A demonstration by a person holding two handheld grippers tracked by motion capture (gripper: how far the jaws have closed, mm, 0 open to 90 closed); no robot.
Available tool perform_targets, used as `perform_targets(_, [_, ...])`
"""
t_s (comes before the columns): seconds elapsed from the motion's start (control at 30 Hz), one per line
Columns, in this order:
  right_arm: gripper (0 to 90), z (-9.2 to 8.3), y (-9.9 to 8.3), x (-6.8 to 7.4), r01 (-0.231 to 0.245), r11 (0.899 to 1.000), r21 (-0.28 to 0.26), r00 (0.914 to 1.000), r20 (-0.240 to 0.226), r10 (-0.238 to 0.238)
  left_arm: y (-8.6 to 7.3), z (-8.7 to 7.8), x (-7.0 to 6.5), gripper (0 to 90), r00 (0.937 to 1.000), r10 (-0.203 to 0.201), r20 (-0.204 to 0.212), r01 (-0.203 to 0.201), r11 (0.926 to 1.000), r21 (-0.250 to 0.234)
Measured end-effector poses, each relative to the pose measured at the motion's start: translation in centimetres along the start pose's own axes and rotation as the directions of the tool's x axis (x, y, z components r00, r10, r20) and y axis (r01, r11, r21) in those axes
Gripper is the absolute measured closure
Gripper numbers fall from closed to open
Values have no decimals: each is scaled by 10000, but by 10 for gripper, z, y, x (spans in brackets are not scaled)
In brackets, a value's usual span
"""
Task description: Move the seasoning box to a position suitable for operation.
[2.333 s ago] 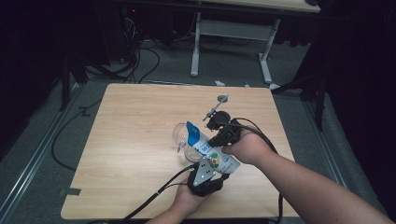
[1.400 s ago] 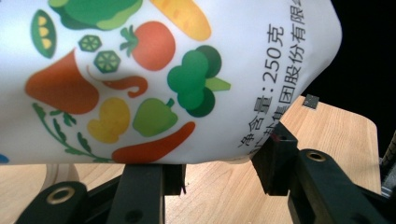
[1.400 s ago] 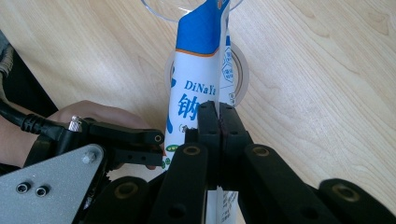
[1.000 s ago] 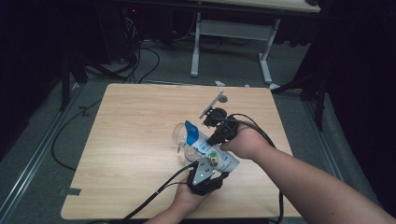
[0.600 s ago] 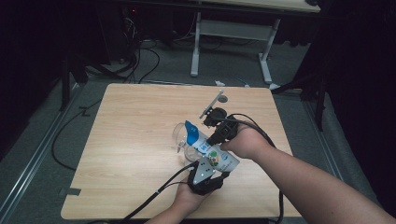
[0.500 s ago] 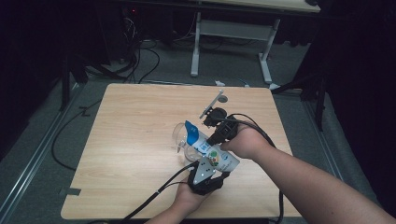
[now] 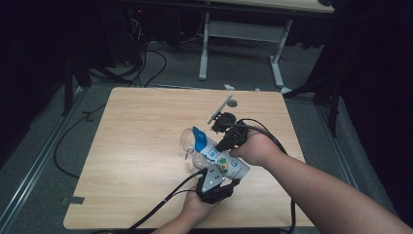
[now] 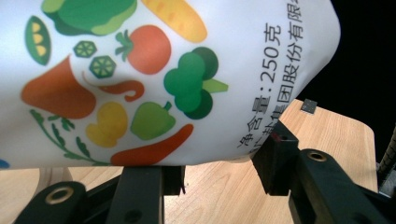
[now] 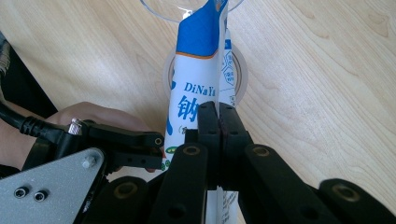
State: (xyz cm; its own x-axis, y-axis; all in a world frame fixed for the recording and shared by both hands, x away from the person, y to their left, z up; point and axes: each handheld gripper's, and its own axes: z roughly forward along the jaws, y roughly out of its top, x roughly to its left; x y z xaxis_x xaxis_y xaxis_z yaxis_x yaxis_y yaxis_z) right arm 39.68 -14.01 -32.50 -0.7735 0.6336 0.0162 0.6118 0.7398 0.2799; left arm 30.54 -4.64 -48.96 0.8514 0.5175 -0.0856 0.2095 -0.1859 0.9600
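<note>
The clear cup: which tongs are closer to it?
Right. The right tongs pinch the bag beside the clear cup; the left tongs grip the bag's far bottom end.

The light wooden surface (image 7: 131,146) stands on a grey floor (image 7: 44,146). A small round grey disc (image 7: 232,103), perhaps a cap, lies near its far edge. Beyond it stands a white-legged desk frame (image 7: 241,34), with black cables (image 7: 146,63) on the floor at far left.
</note>
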Motion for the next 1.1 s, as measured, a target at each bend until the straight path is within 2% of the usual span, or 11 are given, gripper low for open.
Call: perform_targets(1.1, [897, 0, 1, 0, 10, 10000, -22, 10000, 19, -10, 4, 0, -1, 593, 9999, 86, 61, -85, 10000, -27])
